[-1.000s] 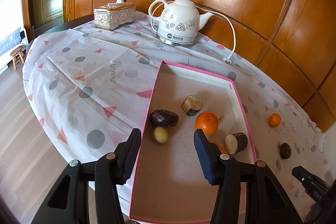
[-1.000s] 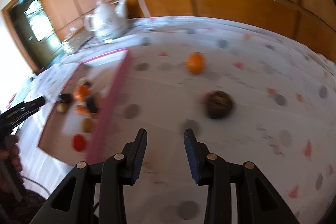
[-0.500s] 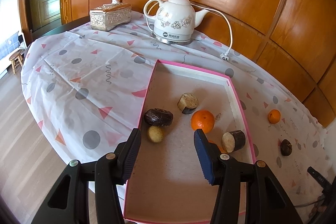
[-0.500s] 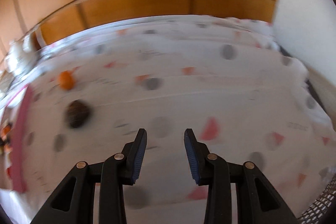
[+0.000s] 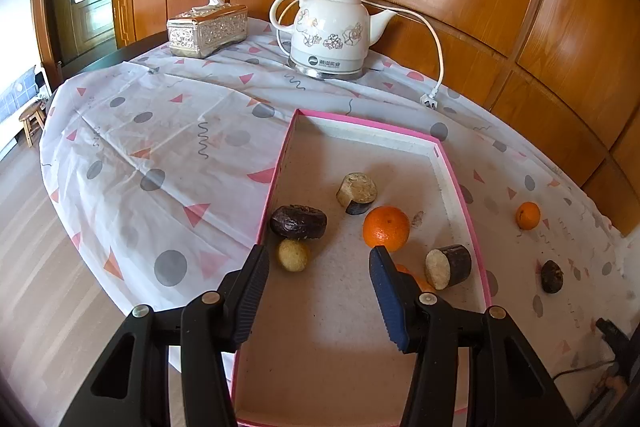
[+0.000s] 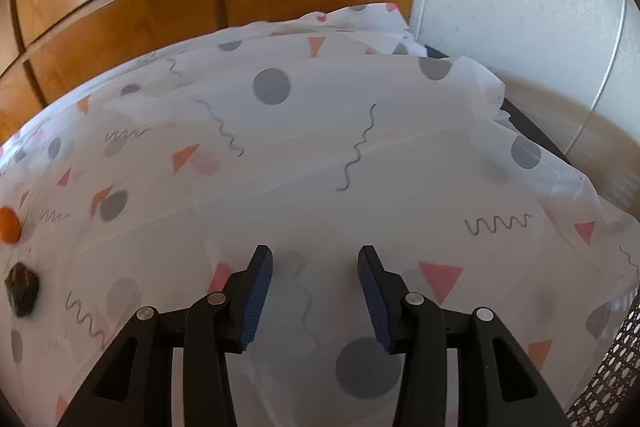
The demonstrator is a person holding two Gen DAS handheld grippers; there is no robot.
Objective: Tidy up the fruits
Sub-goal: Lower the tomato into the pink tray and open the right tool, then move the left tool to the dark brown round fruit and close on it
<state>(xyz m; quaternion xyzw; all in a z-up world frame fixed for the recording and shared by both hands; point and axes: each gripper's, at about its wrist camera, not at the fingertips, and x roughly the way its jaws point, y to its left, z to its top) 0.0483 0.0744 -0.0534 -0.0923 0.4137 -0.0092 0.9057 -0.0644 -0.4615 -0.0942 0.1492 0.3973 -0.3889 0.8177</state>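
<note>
A pink-rimmed tray [image 5: 464,183] lies on the patterned tablecloth. In it sit an orange [image 5: 386,228], a dark wrinkled fruit [image 5: 298,221], a small yellow fruit [image 5: 294,255] and two cut dark-skinned pieces [image 5: 358,188] [image 5: 448,266]. My left gripper [image 5: 318,259] hangs open over the tray's near half, empty. On the cloth to the right of the tray lie a small orange [image 5: 527,215] [image 6: 8,225] and a dark fruit [image 5: 552,275] [image 6: 22,289]. My right gripper [image 6: 314,259] is over bare cloth, its jaws opening, nothing between them; both loose fruits are far to its left.
A white floral kettle [image 5: 330,31] with cord and plug [image 5: 430,101] and a silver tissue box [image 5: 206,30] stand at the table's far side, against wood panelling. The cloth drops over the table edge at the right [image 6: 568,171], by a white wall.
My right gripper swung to the right, away from the tray, so the loose fruits slid to the view's left edge, and its jaws widened. The left gripper's view barely shifted.
</note>
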